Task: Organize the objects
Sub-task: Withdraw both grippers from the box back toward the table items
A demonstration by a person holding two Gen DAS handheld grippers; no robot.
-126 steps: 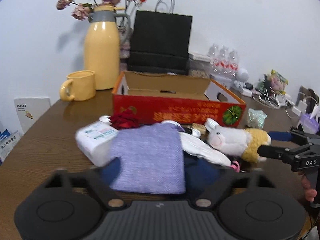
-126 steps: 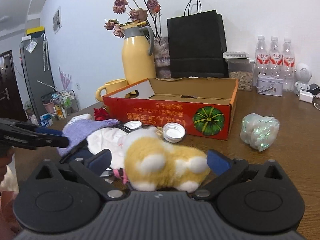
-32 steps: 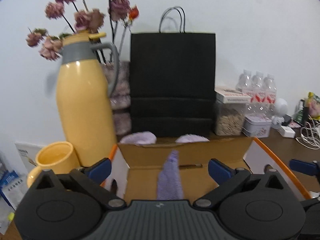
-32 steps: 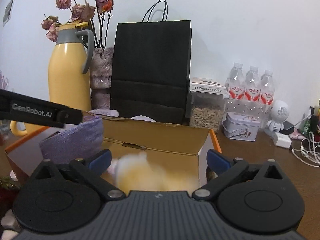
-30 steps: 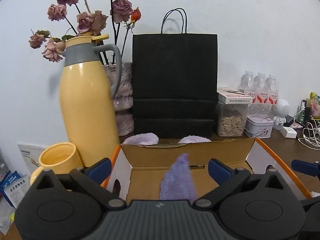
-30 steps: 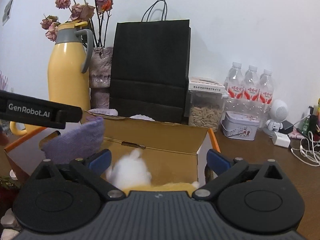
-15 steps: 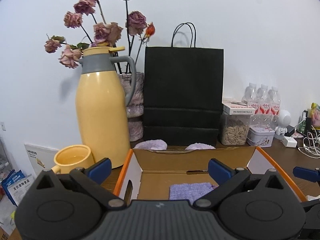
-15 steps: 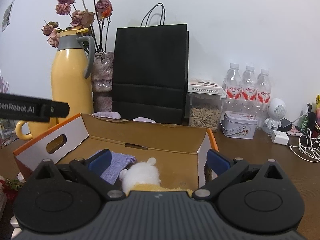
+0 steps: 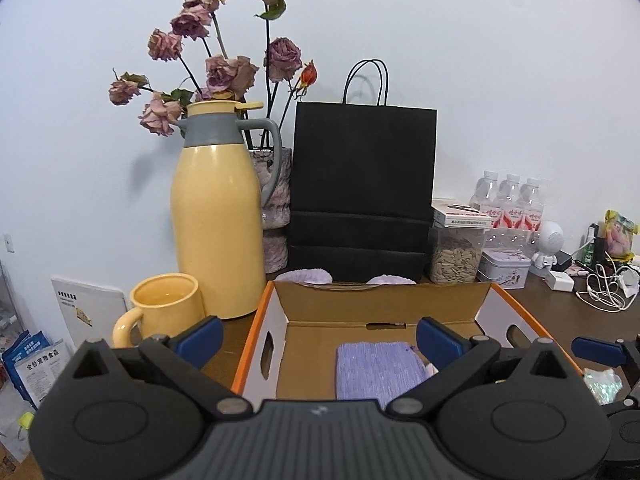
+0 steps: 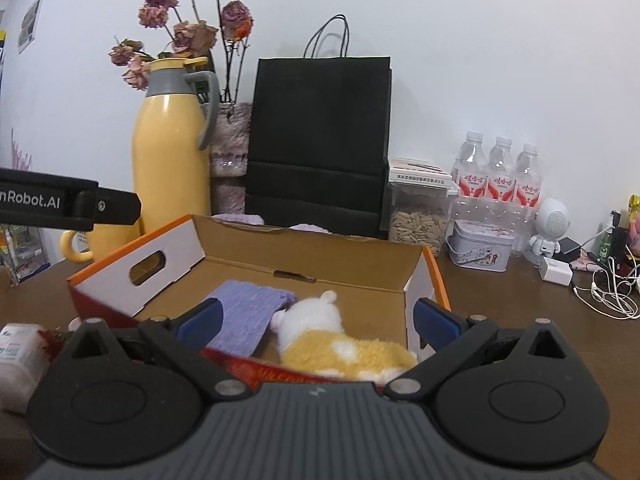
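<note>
Against the white wall, a box (image 10: pixel 304 264) is seen on the counter (image 10: pixel 520 300), with the cloth (image 10: pixel 248 312) and plush (image 10: pixel 340 340) lying inside. Both the left gripper (image 9: pixel 318 338) and right gripper (image 10: pixel 316 320) are held wide open and empty. If either is lowered carelessly, the box rim could be snagged and shifted.

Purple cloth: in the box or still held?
In the box. The purple cloth lies flat on the cardboard box floor, beside the plush toy; both grippers open.

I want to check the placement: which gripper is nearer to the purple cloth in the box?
Left. The left gripper hangs directly over the purple cloth; the right gripper is over the plush toy beside it.
</note>
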